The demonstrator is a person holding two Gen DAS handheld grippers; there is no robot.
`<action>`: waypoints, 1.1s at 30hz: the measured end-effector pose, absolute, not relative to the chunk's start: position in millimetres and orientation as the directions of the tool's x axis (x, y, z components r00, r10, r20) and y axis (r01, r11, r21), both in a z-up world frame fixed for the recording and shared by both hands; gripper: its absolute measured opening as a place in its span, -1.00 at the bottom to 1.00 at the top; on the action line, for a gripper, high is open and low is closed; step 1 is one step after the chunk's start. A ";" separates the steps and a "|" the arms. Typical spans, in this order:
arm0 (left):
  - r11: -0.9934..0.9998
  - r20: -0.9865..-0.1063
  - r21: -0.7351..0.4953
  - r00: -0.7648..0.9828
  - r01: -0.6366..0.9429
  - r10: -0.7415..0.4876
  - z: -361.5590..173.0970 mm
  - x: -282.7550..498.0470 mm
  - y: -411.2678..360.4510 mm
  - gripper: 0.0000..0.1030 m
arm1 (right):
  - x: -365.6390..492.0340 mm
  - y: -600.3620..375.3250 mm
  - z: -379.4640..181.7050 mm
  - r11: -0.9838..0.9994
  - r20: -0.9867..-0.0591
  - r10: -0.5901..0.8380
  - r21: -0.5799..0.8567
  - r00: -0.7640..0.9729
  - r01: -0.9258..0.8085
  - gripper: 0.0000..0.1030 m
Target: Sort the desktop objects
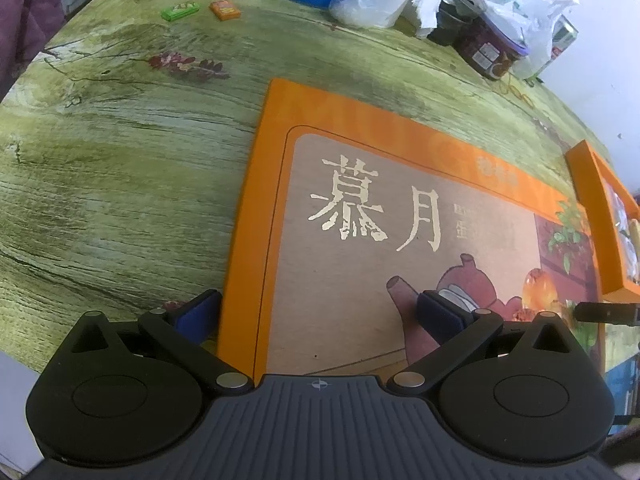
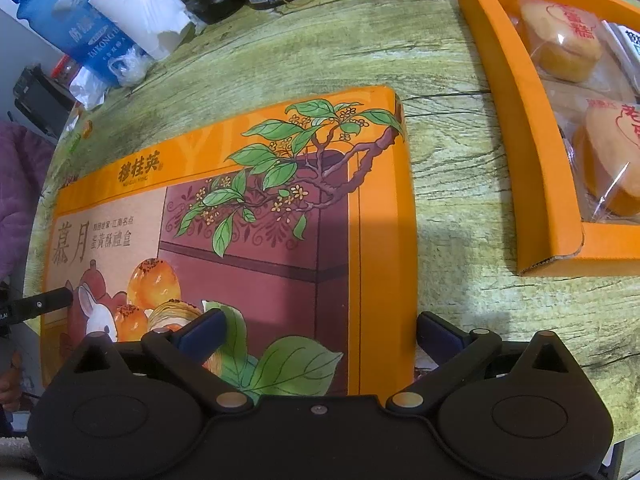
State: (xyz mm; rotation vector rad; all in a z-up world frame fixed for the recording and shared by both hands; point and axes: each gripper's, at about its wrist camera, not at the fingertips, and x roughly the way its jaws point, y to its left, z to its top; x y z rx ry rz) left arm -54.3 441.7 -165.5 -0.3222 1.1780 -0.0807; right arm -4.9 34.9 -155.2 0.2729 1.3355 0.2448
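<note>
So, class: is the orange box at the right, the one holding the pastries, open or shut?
Open. The orange box has no lid on, so its wrapped pastries show inside; the illustrated lid lies flat on the table beside it.

Ahead of my claws: orange gift-box lid [image 2: 224, 216] blocks centre; bare tablecloth [image 1: 120, 160] left; open pastry tray [image 2: 516, 152] right.

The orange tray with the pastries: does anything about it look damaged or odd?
Yes. The orange tray's near corner is split, showing raw cardboard. Its decorated lid lies separately on the table beside it, and both open grippers straddle the lid's side edges.
</note>
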 end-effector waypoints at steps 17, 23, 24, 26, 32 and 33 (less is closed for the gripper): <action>0.957 -0.889 -0.277 0.402 -0.091 -0.219 -159.3 -50.7 439.4 1.00 | -5.9 36.9 -148.5 0.949 -0.922 0.312 0.313 0.230 -0.033 0.97; 0.959 -0.888 -0.272 0.406 -0.085 -0.216 -156.8 -48.5 439.3 1.00 | -5.4 37.5 -146.4 0.950 -0.921 0.311 0.311 0.234 -0.036 0.96; 0.959 -0.888 -0.272 0.406 -0.086 -0.215 -156.5 -48.4 439.6 1.00 | -5.5 37.5 -145.6 0.950 -0.921 0.310 0.310 0.236 -0.037 0.96; 0.958 -0.888 -0.272 0.407 -0.087 -0.215 -156.0 -48.5 440.3 1.00 | -5.5 37.7 -144.5 0.951 -0.921 0.308 0.308 0.237 -0.040 0.96; 0.960 -0.888 -0.267 0.410 -0.089 -0.209 -154.5 -47.8 439.0 1.00 | -6.4 37.9 -142.3 0.951 -0.920 0.308 0.306 0.242 -0.045 0.95; 0.960 -0.888 -0.265 0.411 -0.088 -0.208 -153.9 -47.6 438.6 1.00 | -6.8 37.9 -141.8 0.951 -0.920 0.308 0.307 0.243 -0.044 0.95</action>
